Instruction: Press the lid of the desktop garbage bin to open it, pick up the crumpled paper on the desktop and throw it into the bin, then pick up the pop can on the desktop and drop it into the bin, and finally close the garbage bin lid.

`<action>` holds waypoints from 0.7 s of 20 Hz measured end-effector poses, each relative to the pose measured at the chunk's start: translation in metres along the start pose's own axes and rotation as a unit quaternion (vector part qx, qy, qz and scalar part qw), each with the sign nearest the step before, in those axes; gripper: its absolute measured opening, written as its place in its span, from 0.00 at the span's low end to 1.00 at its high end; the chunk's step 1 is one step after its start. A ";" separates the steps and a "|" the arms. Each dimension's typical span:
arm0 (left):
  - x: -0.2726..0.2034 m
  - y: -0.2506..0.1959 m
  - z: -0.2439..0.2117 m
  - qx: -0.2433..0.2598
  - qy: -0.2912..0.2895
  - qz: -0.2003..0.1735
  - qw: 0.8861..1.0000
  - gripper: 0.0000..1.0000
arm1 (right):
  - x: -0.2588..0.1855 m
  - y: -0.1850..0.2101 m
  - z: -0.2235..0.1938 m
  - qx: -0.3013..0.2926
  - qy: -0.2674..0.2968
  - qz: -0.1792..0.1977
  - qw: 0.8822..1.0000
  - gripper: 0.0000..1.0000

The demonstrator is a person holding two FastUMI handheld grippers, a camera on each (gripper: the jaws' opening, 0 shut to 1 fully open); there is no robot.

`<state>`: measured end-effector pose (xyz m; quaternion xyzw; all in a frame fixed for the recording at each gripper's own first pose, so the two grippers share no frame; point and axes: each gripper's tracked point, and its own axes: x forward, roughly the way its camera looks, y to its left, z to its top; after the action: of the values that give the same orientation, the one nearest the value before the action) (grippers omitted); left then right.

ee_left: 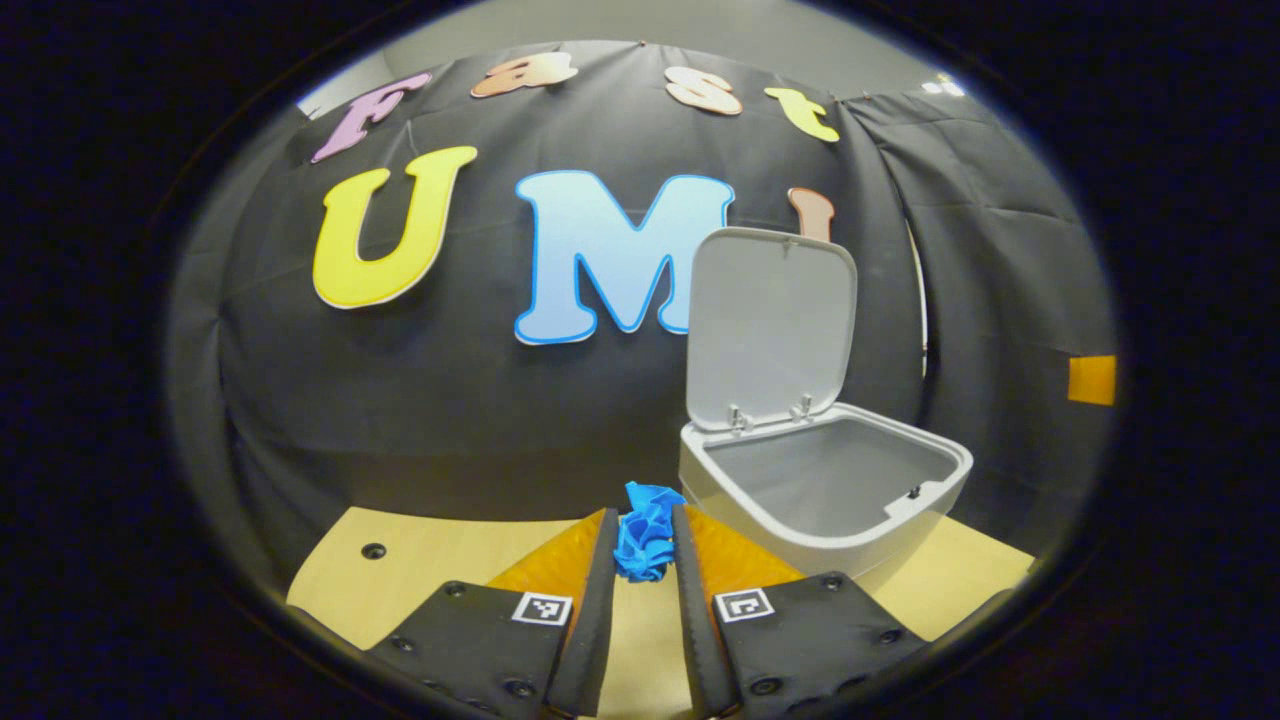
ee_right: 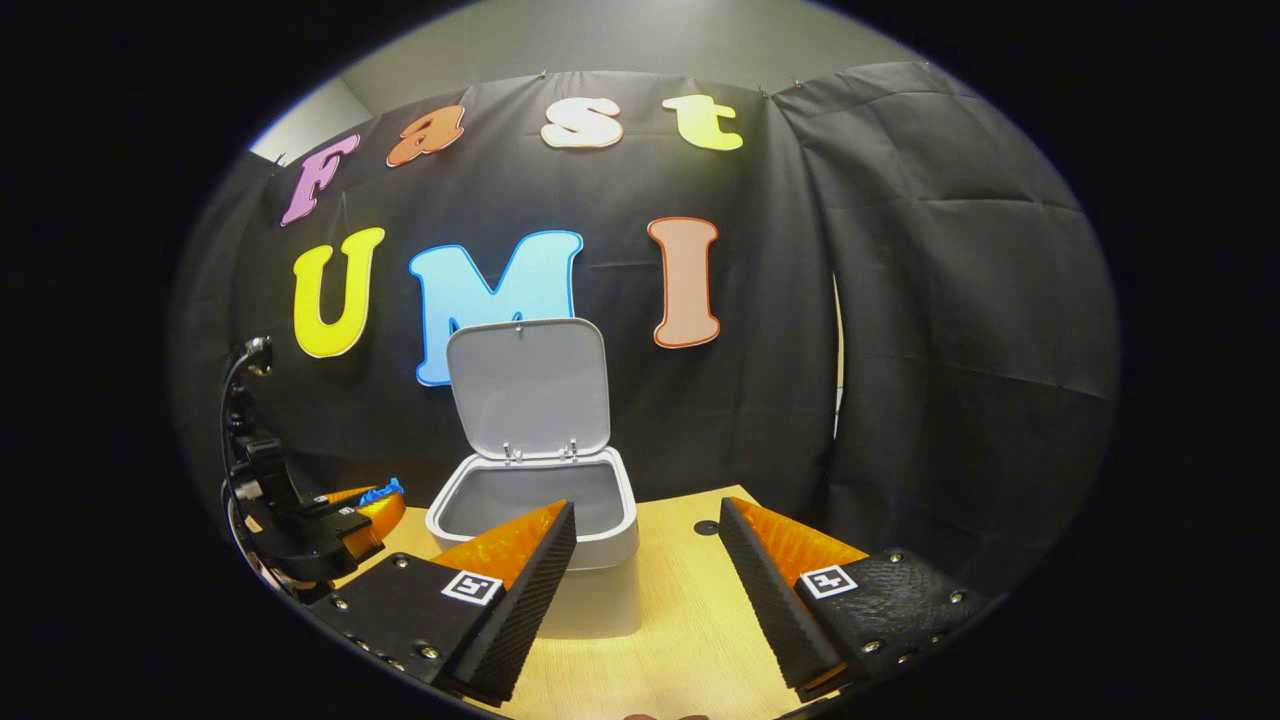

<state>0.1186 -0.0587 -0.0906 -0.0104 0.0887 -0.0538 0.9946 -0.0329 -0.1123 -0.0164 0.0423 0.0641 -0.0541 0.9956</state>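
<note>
I am holding the blue crumpled paper (ee_left: 645,533) pinched between the two fingers of the left hand-held gripper (ee_left: 645,545), both fingers pressing on it. It is hanging above the wooden desk (ee_left: 400,575), just to the left of the white garbage bin (ee_left: 830,495) and near its front corner. The bin's lid (ee_left: 772,328) is standing upright at the back, showing the grey inside. In the right gripper view, I am keeping the right hand-held gripper (ee_right: 648,530) wide apart with nothing between its fingers, in front of the bin (ee_right: 535,505). To the bin's left, the left hand-held gripper (ee_right: 375,500) is showing the blue paper (ee_right: 380,491) at its tips.
</note>
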 end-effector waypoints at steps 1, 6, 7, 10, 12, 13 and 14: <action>0.004 -0.007 0.006 -0.001 -0.003 -0.005 1.000 0.41 | -0.001 -0.003 -0.001 0.000 0.000 -0.002 1.000 0.93; 0.025 -0.059 0.029 0.001 -0.010 -0.047 0.999 0.40 | -0.005 -0.026 -0.002 0.008 0.000 -0.027 1.000 0.93; 0.028 -0.066 0.028 0.003 -0.008 -0.052 0.999 0.40 | -0.007 -0.031 -0.004 0.009 0.001 -0.032 0.999 0.93; 0.034 -0.082 0.029 0.006 -0.008 -0.065 0.998 0.42 | -0.010 -0.043 -0.006 0.014 0.001 -0.047 0.999 0.93; 0.036 -0.089 0.029 0.005 -0.007 -0.072 0.997 0.49 | -0.012 -0.049 -0.007 0.016 0.002 -0.055 0.998 0.93; 0.037 -0.092 0.030 0.004 -0.008 -0.075 0.997 0.53 | -0.013 -0.051 -0.008 0.017 0.002 -0.058 0.998 0.93; 0.037 -0.093 0.030 0.004 -0.009 -0.076 0.997 0.70 | -0.015 -0.053 -0.008 0.019 0.002 -0.061 0.998 0.93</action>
<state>0.1503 -0.1553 -0.0651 -0.0131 0.0789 -0.1292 0.9884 -0.0543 -0.1627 -0.0263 0.0568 0.0676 -0.1160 0.9893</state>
